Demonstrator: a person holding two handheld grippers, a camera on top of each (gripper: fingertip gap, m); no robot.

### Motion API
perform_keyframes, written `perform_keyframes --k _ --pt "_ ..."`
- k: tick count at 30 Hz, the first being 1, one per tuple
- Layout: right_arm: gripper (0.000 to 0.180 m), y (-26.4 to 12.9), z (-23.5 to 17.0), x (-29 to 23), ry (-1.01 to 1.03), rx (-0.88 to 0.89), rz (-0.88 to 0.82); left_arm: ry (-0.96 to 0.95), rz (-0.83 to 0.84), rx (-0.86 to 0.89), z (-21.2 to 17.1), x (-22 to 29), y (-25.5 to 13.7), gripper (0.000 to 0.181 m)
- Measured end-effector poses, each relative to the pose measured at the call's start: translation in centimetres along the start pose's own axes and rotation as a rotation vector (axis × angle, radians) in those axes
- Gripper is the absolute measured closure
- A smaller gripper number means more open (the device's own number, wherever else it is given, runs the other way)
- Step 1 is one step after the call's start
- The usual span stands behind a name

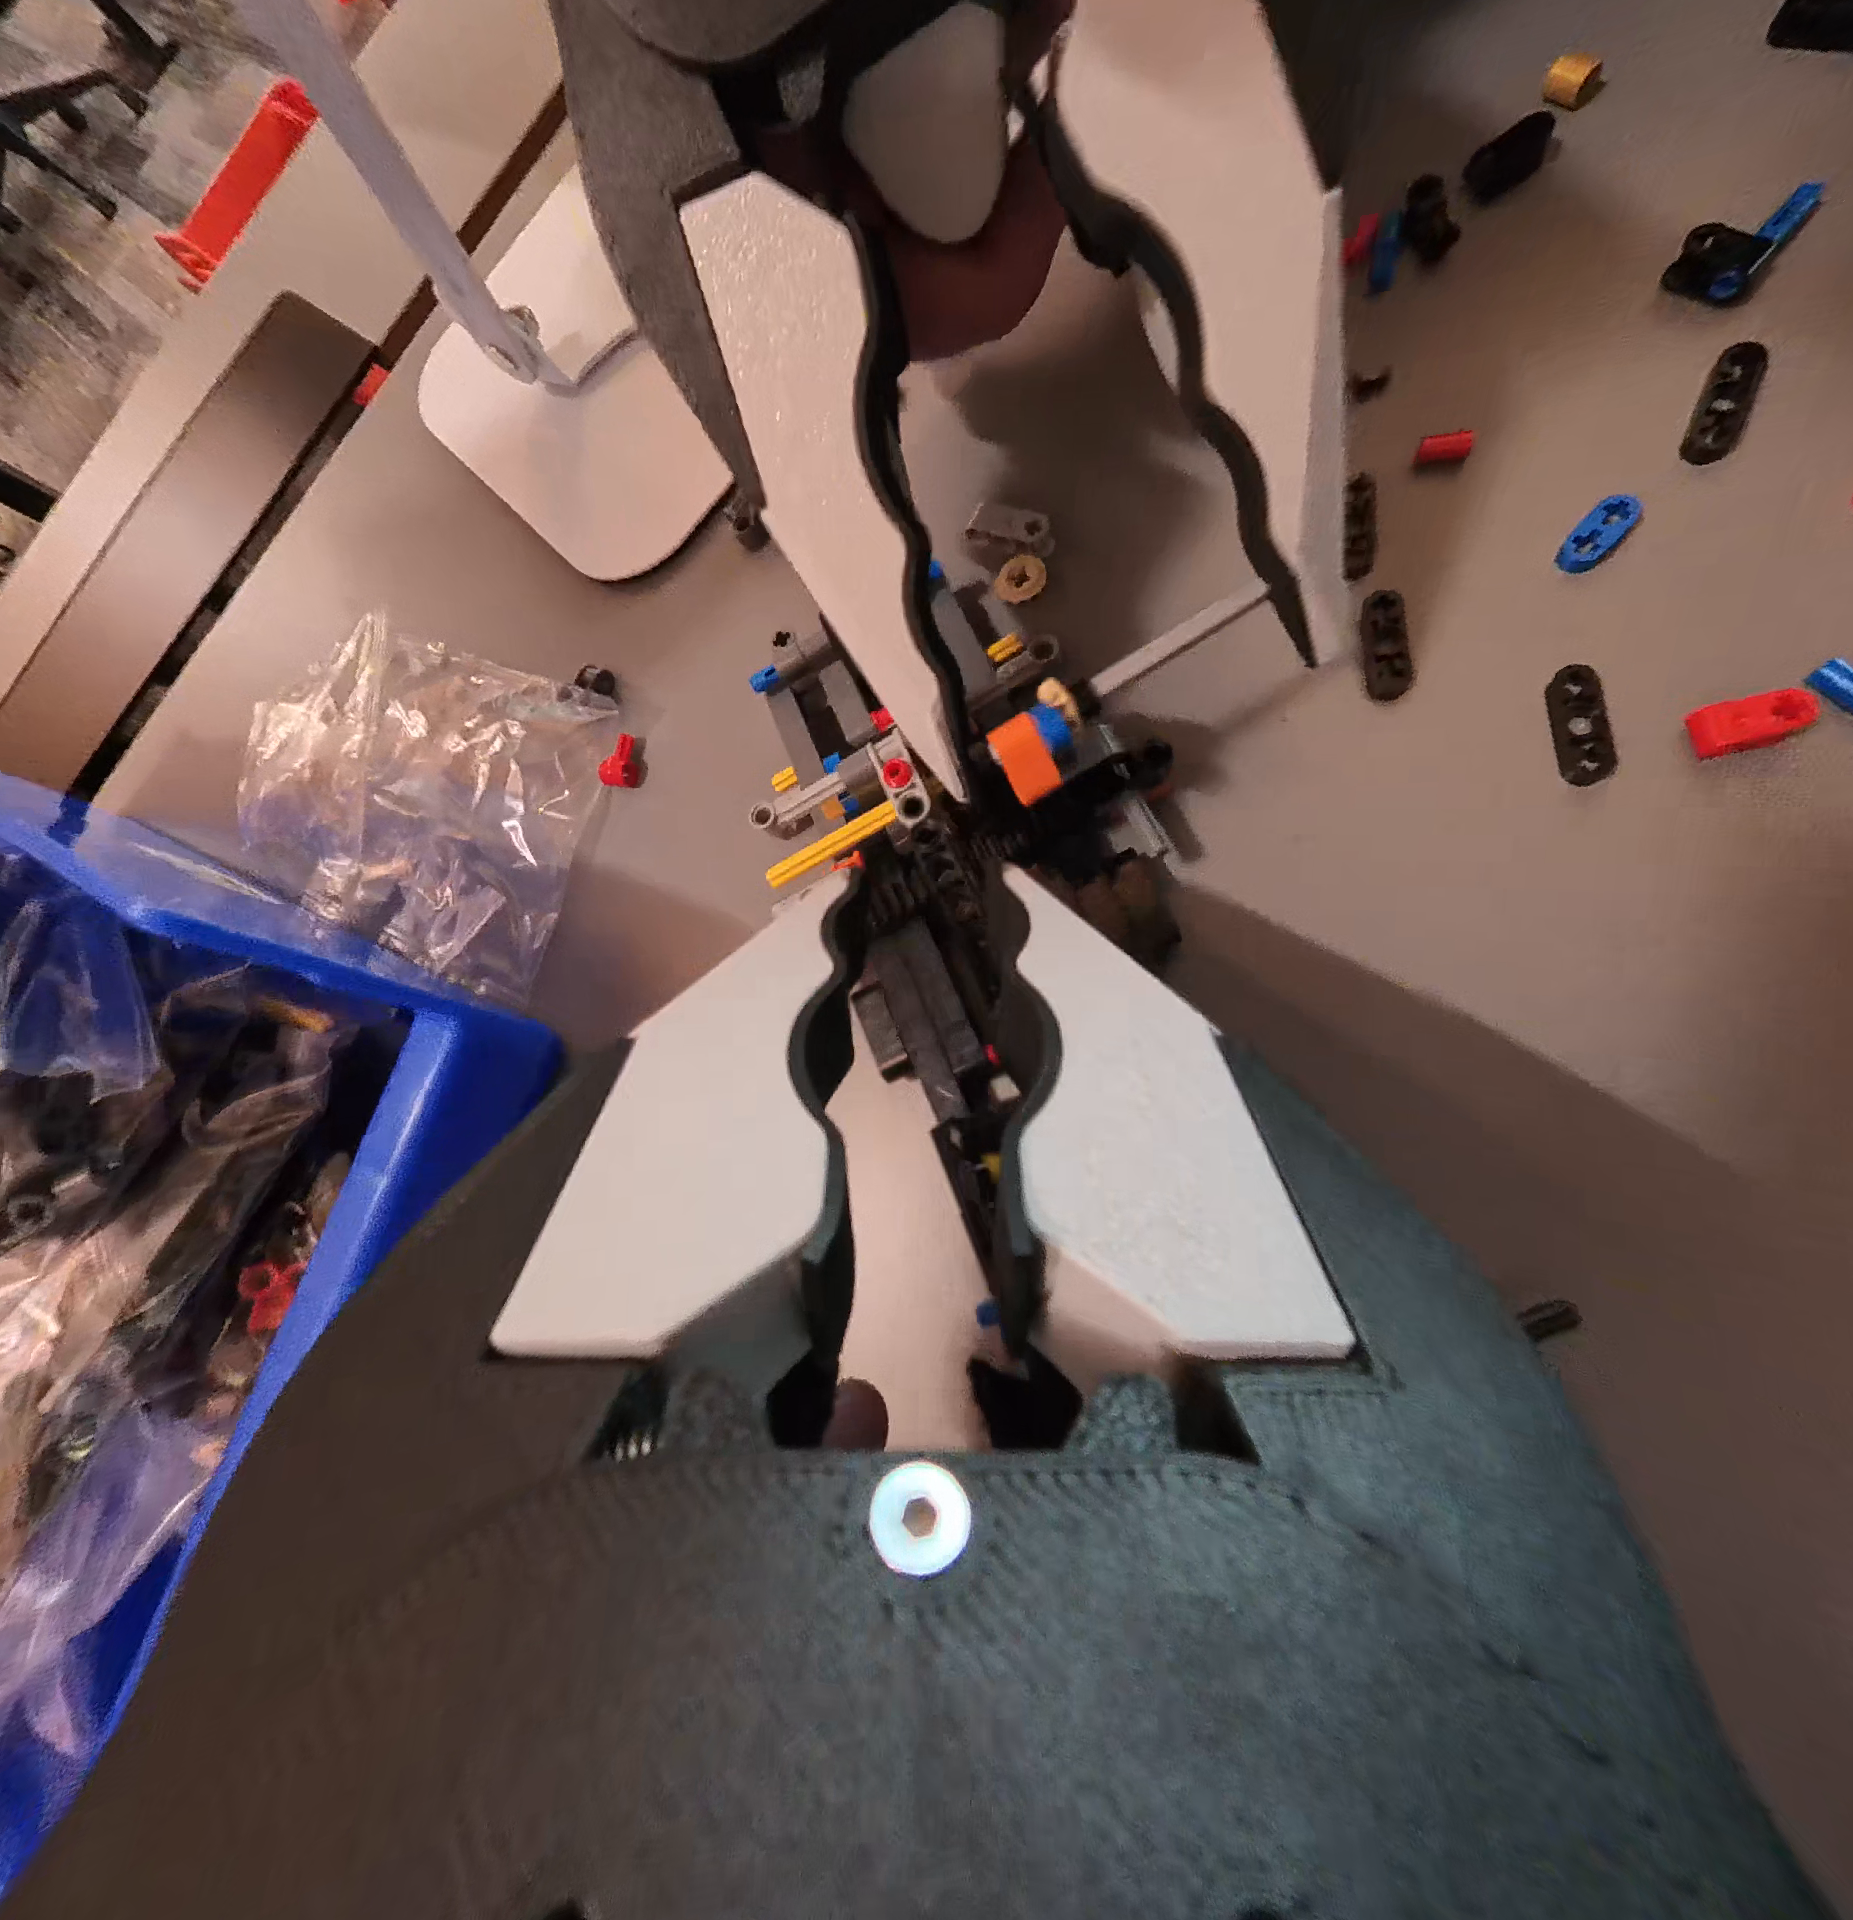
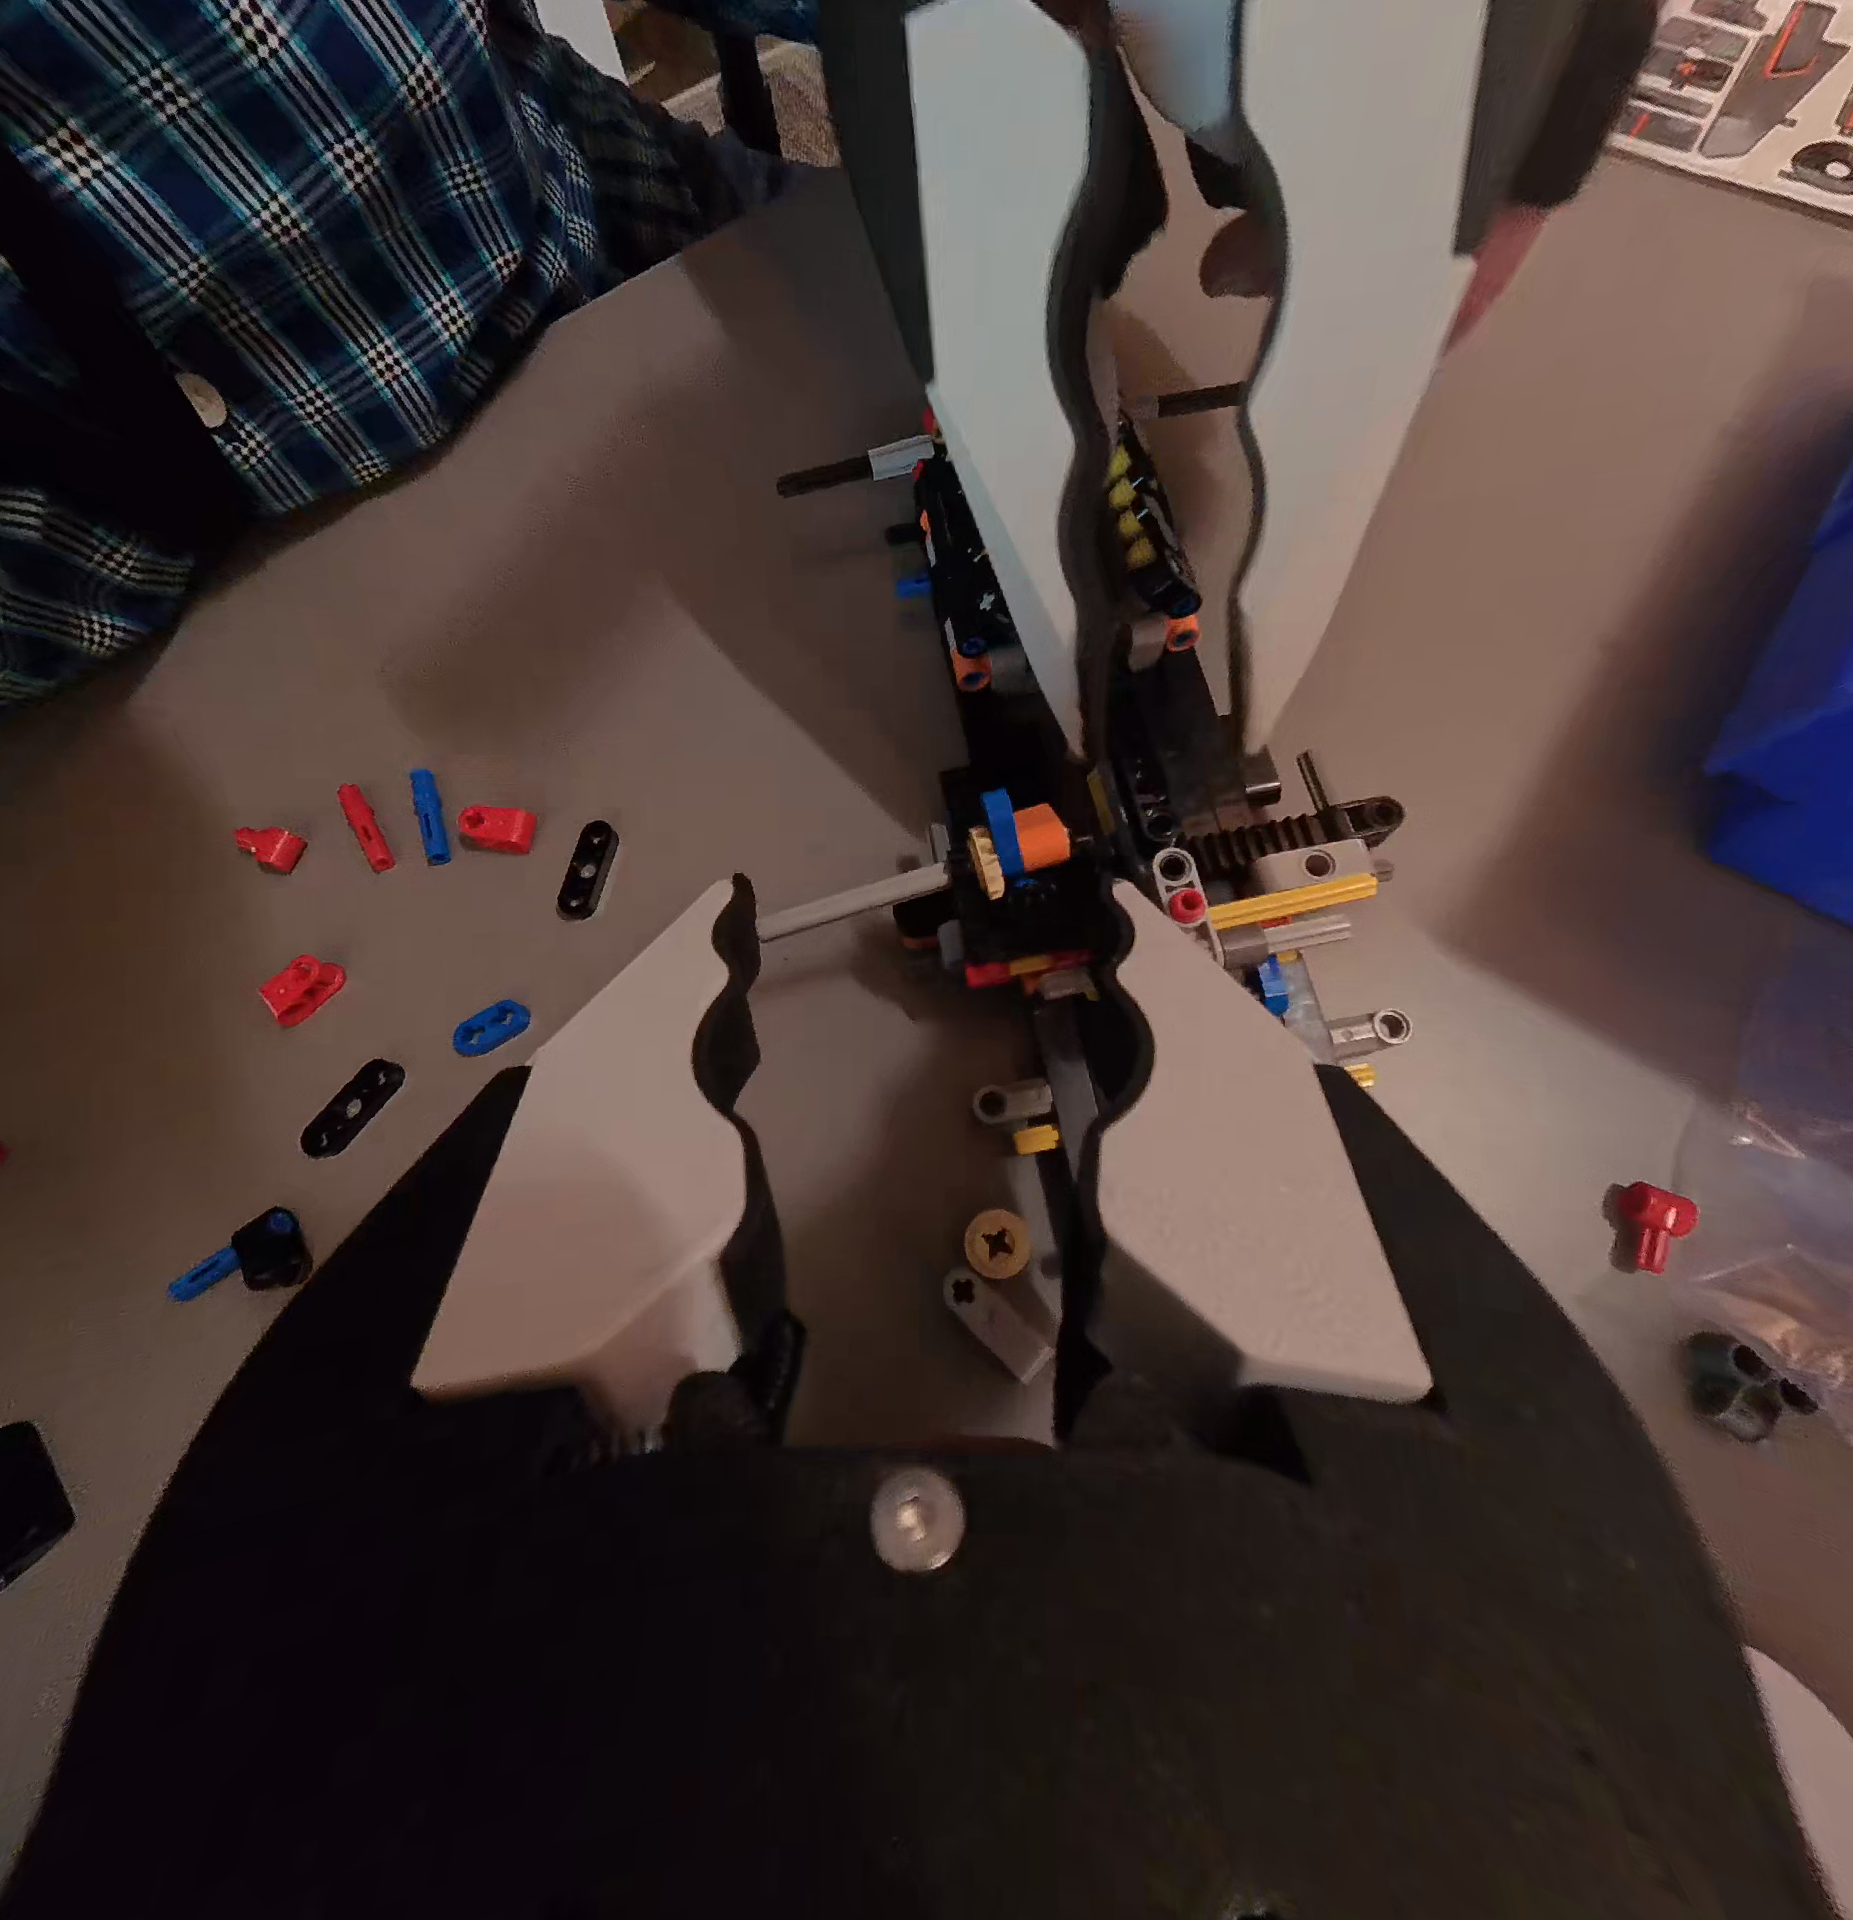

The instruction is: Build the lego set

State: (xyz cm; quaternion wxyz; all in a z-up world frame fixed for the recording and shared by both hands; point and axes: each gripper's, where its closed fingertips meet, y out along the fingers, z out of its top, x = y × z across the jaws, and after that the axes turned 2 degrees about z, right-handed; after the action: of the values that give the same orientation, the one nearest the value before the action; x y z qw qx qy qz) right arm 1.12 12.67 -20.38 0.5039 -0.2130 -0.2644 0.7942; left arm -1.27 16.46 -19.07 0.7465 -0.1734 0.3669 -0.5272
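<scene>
A partly built lego assembly [image 1: 860, 748] of black, grey and yellow beams lies on the grey table. An orange and blue part [image 1: 1026, 758] sits on its top. My left gripper [image 1: 927, 894] is shut on the assembly's long black beam [image 1: 922, 997]. My right gripper [image 1: 1130, 722] comes in from the far side, open, with one fingertip against the assembly. In the right wrist view, my right gripper [image 2: 930, 891] is open around the orange-topped end [image 2: 1041, 831] and a grey axle [image 2: 849, 904]. The left gripper [image 2: 1161, 738] clamps the far beam there.
A blue bin [image 1: 465, 1049] of bagged parts and a clear plastic bag [image 1: 413, 769] lie at the left. Loose black, blue and red pieces [image 1: 1722, 405] [image 2: 496, 826] are scattered on the table. A tan round piece [image 2: 995, 1242], a red pin [image 2: 1649, 1226], an instruction sheet [image 2: 1763, 94] and a plaid sleeve [image 2: 278, 260] also show. The right tips stand about 7 cm off the tan round piece [image 2: 995, 1242]. The left camera catches it too, in the left wrist view [image 1: 1026, 582].
</scene>
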Motion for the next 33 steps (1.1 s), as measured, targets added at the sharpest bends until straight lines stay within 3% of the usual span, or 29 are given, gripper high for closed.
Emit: perform_keyframes --k 12,23,33 --pt "0.117 -0.2 0.1 0.1 0.028 0.049 0.013 0.173 0.134 0.016 2.0 1.8 0.8 0.176" --pt "0.111 -0.2 0.1 0.3 0.022 0.05 0.002 0.183 0.131 -0.024 1.2 2.0 1.3 0.178" --pt "0.117 -0.1 -0.2 0.3 0.008 0.041 0.005 0.167 0.13 -0.02 1.1 2.0 1.5 0.178"
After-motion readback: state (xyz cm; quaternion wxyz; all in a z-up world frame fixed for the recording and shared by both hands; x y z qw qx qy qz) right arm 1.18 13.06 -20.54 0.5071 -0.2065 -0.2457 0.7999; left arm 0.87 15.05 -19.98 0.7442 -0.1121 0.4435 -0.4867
